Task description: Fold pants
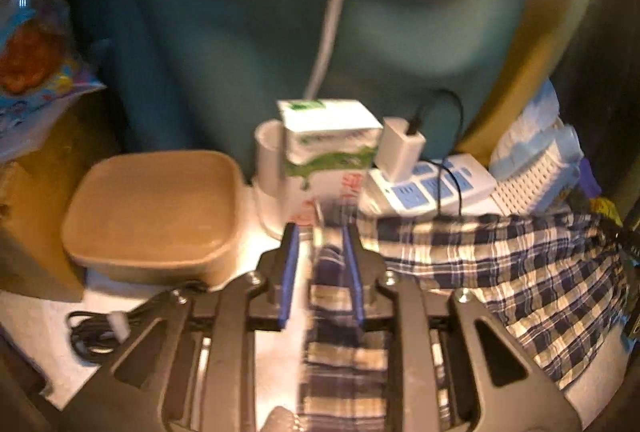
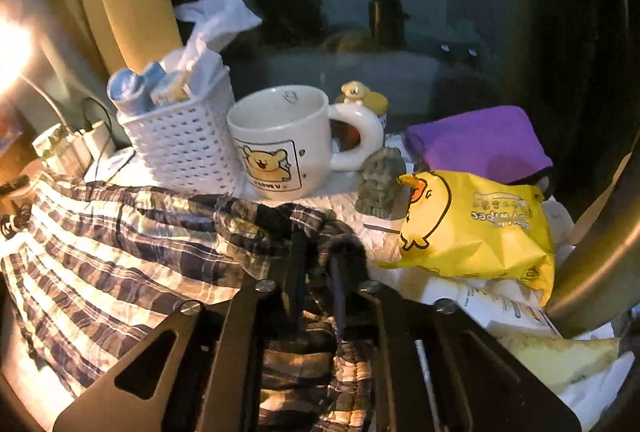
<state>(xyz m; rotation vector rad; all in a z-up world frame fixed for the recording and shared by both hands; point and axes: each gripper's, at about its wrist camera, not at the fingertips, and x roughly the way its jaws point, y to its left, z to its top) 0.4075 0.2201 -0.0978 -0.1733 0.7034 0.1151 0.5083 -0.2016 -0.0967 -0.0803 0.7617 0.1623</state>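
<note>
The pants are blue, white and cream plaid and lie crumpled on a white table. In the left wrist view my left gripper has its blue pads apart, with a strip of the plaid cloth lying between them against the right pad. In the right wrist view the pants spread to the left, and my right gripper has its dark fingers close together on a bunched edge of the cloth.
Left view: a tan lidded box, a green-white carton, a power strip with charger, a coiled black cable. Right view: a white basket, a bear mug, a small figurine, a yellow wipes pack, a purple cloth.
</note>
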